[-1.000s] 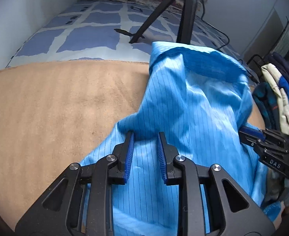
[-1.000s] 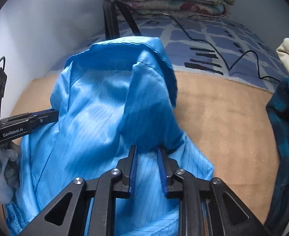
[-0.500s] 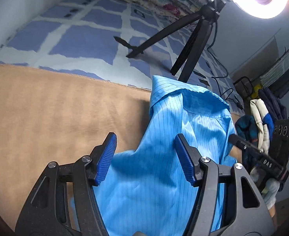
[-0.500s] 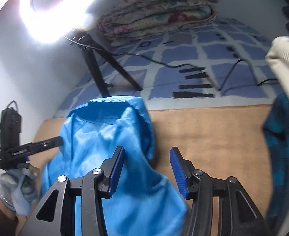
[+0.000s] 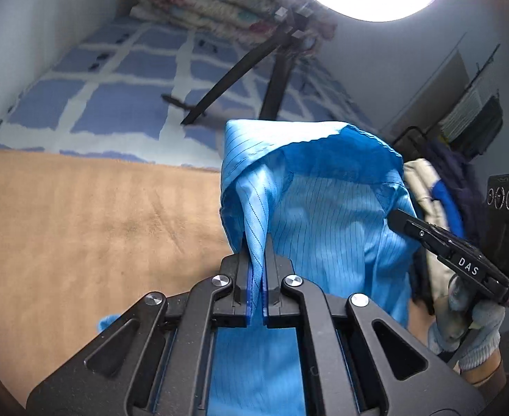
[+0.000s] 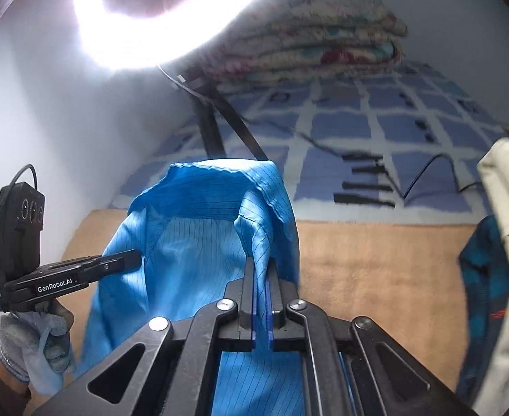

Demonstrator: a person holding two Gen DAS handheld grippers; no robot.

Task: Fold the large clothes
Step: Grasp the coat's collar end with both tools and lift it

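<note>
One blue garment [image 5: 327, 215] on the bed [image 5: 81, 208]; two grippers, left [image 5: 255, 260] and right [image 6: 262, 277]; one tripod [image 5: 275, 79] beyond the garment; one quilt stack [image 6: 316, 45] beyond it.

- The tan blanket [image 5: 81, 225] lies bare left of the blue garment [image 5: 323, 215].
- Tripod legs [image 5: 233, 72] stand behind it.
- Piled clothes [image 6: 497, 242] crowd the right.

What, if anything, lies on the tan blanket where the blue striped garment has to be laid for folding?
Nothing visible does. The left gripper and right gripper each pinch the blue pinstriped garment in shut jaws, and the tan blanket beside it looks bare. The black tripod stands farther back, on the blue checked bedsheet.
</note>
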